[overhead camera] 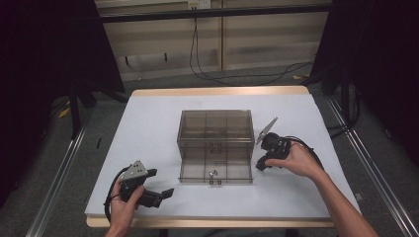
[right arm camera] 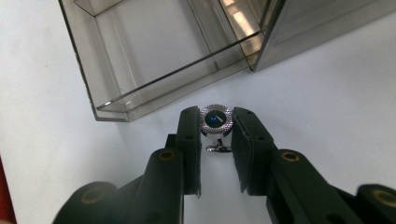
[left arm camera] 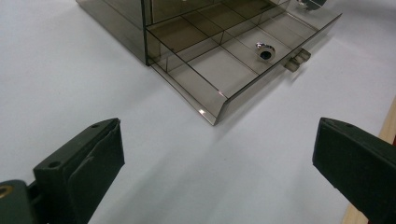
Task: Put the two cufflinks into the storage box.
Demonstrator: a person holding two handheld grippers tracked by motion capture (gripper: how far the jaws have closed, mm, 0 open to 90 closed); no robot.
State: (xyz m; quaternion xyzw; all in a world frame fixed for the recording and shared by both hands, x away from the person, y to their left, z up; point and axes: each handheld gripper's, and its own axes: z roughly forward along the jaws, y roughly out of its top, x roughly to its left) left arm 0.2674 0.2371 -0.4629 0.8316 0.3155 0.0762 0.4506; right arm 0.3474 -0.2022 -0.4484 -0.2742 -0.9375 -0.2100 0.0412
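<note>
One cufflink stands upright in the right tool, round face up.

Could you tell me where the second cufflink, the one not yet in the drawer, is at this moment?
In the right gripper view the cufflink sits clamped between the right gripper jaws, just above the white table beside the open drawer front corner.

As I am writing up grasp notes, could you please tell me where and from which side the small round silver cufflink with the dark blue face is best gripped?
Grip the small round silver cufflink with the dark blue face by its beaded rim, jaws on opposite sides, coming in from the side away from the smoky clear plastic drawer. The right gripper already pinches it so; the toggle below looks too thin.
</note>
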